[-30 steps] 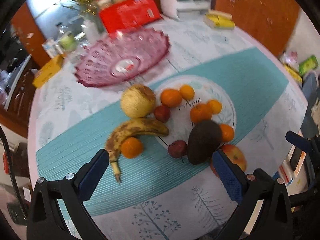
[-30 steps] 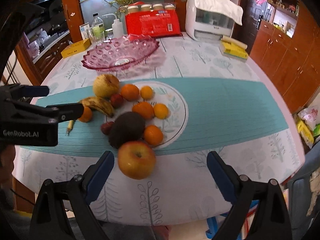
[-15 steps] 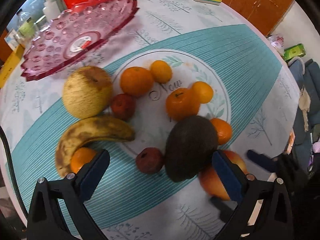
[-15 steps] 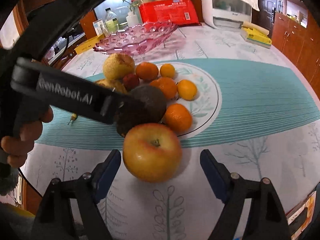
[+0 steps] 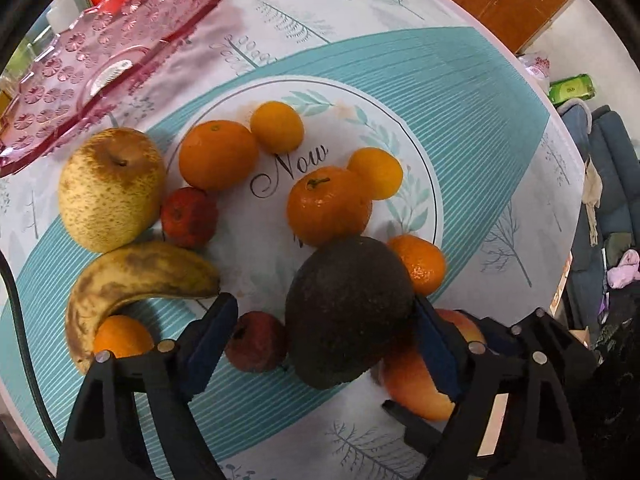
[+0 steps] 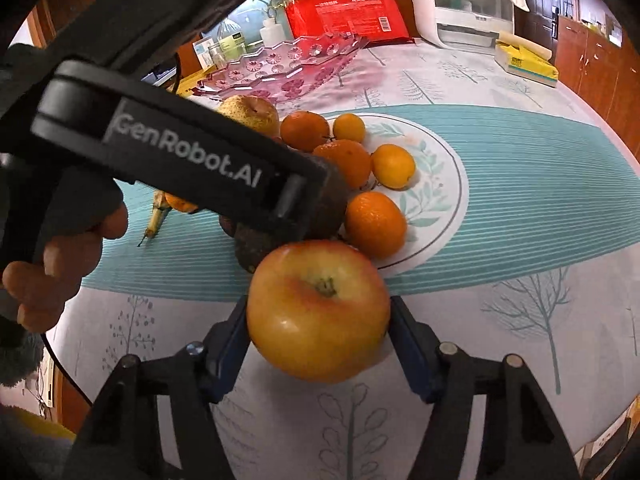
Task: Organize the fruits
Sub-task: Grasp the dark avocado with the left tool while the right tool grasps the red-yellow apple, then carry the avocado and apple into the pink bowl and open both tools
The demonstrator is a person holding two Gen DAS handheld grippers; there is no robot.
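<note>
In the left wrist view my left gripper (image 5: 324, 344) points down over a dark avocado (image 5: 348, 312) and a small dark red fruit (image 5: 256, 342). Both lie between its closing jaws; the right pad touches the avocado and the left pad stands by the red fruit. My right gripper (image 6: 318, 344) has a red-yellow apple (image 6: 318, 312) between its closing jaws, with both pads against the apple's sides. The apple (image 5: 416, 384) rests on the cloth right behind the avocado. A pink glass dish (image 6: 288, 64) stands empty at the back.
A speckled pear (image 5: 112, 188), a browned banana (image 5: 132, 276), several oranges (image 5: 218, 154) and another small red fruit (image 5: 190, 218) crowd the round print (image 5: 420, 184). The left tool's black body (image 6: 192, 152) and a hand (image 6: 60, 256) fill the right view's left side. A red package (image 6: 344, 12) and a white appliance (image 6: 464, 8) stand behind.
Both grippers have sunk toward the fruit. The left jaws have narrowed around the avocado and the small red fruit. The right jaws have closed in until they meet the apple.
</note>
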